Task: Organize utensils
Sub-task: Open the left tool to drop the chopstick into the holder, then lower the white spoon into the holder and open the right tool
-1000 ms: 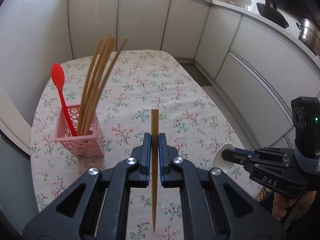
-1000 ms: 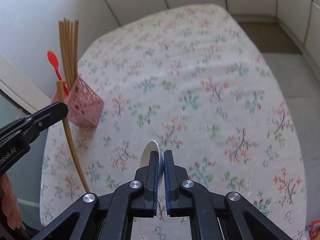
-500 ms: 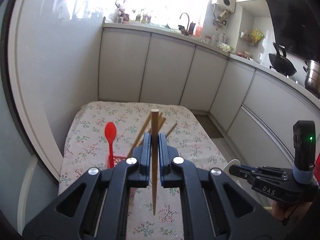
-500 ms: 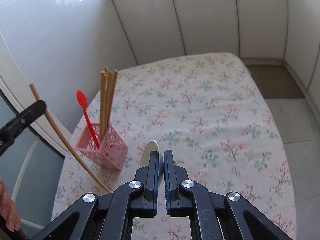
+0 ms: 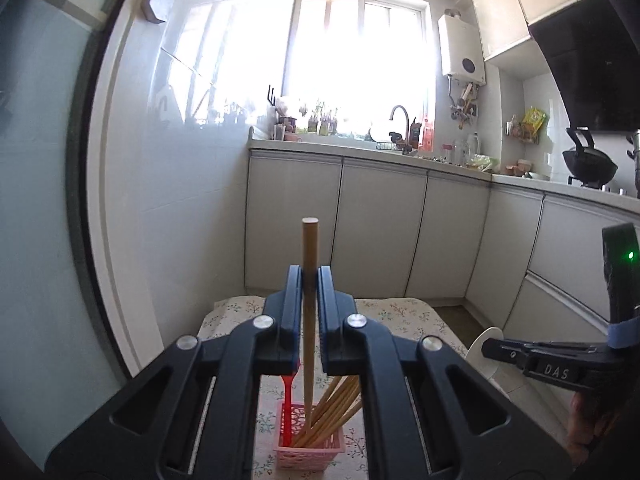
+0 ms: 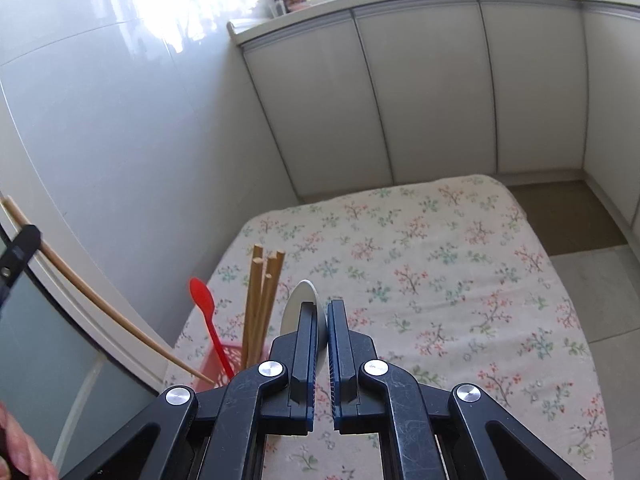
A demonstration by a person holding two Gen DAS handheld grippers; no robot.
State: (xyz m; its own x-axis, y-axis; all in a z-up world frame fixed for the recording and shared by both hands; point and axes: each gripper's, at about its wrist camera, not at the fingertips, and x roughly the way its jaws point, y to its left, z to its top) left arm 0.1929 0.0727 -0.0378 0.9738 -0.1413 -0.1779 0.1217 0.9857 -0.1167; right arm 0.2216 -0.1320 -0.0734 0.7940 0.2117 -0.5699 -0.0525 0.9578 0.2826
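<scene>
The left gripper (image 5: pixel 309 280) has its jaws clamped on a single wooden chopstick (image 5: pixel 309 320), which stands nearly upright between them: the blunt top end pokes out above the jaws and the lower end reaches down into the pink utensil basket (image 5: pixel 308 450). That basket stands on the floral tabletop (image 6: pixel 440 280) near its left edge, and it also holds a red plastic spoon (image 6: pixel 202 296), bowl up, and a bundle of other chopsticks (image 6: pixel 262 300) leaning together. The right gripper (image 6: pixel 322 320) has its jaws closed down to a narrow gap on a white spoon (image 6: pixel 298 304), whose pale bowl sticks out past the jaws on their left side. In the right wrist view the held chopstick slants from the left gripper down toward the basket's rim.
</scene>
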